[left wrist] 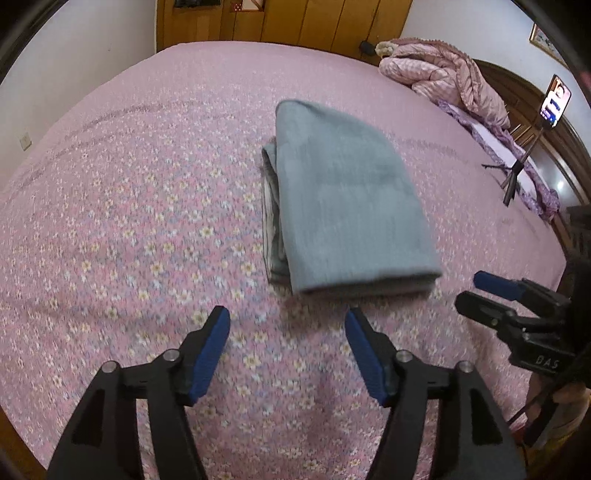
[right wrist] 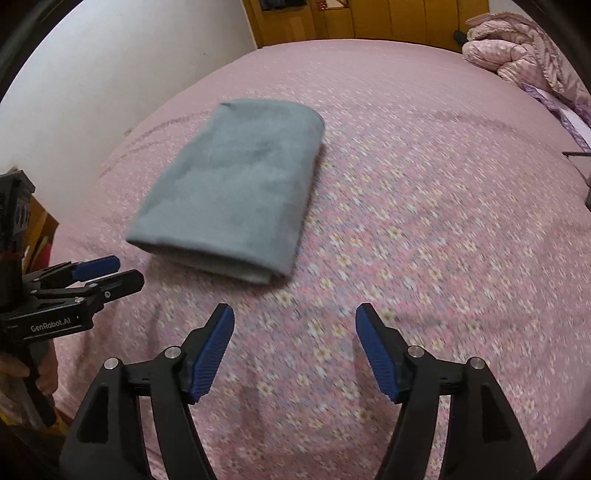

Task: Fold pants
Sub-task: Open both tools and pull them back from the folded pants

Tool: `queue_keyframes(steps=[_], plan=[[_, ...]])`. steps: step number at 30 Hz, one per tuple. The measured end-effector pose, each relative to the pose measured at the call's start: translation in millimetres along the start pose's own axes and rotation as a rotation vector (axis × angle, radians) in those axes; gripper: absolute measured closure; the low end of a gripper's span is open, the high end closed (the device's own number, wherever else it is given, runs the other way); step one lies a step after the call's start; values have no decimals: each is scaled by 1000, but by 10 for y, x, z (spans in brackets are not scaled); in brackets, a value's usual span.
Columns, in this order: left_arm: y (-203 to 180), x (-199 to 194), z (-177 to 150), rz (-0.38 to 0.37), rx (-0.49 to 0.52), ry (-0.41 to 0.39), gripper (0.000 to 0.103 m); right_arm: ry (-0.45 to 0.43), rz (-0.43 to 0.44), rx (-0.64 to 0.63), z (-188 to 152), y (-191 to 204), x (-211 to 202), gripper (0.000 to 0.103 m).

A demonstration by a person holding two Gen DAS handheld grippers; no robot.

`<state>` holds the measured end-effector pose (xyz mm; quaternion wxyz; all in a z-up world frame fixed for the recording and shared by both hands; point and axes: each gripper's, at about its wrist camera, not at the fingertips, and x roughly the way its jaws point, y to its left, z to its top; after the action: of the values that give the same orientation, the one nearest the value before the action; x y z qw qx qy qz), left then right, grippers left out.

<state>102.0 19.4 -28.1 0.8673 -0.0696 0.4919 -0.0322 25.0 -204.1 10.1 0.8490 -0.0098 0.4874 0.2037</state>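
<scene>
The grey-blue pants (left wrist: 343, 206) lie folded into a compact rectangle on the pink flowered bedspread (left wrist: 129, 221); in the right wrist view the same pants (right wrist: 236, 192) sit left of centre. My left gripper (left wrist: 288, 317) stands open just short of the bundle's near edge, nothing between its blue pads. My right gripper (right wrist: 295, 314) is open too, over bare bedspread (right wrist: 424, 221) to the right of the pants. Each gripper shows in the other's view: the right gripper (left wrist: 476, 291) at the right edge, the left gripper (right wrist: 125, 271) at the left edge. Neither touches the cloth.
A crumpled pink quilted jacket (left wrist: 443, 77) lies at the far right corner of the bed. A phone on a tripod (left wrist: 554, 107) stands by the dark wooden headboard. Yellow wooden wardrobe doors (left wrist: 295, 22) and a white wall (right wrist: 92, 74) border the bed.
</scene>
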Motion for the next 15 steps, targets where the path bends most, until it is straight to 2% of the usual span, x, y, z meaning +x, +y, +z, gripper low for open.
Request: queue_keyframes(steps=[5, 9, 15], plan=[[-15, 142, -71, 1, -13, 41, 30, 11, -69, 4, -87, -42, 112, 30], [-60, 241, -96, 41, -2, 53, 23, 30, -117, -19, -150, -4, 225, 29], [-154, 350, -90, 85, 20, 60, 17, 10, -152, -47, -190, 86, 296, 19]])
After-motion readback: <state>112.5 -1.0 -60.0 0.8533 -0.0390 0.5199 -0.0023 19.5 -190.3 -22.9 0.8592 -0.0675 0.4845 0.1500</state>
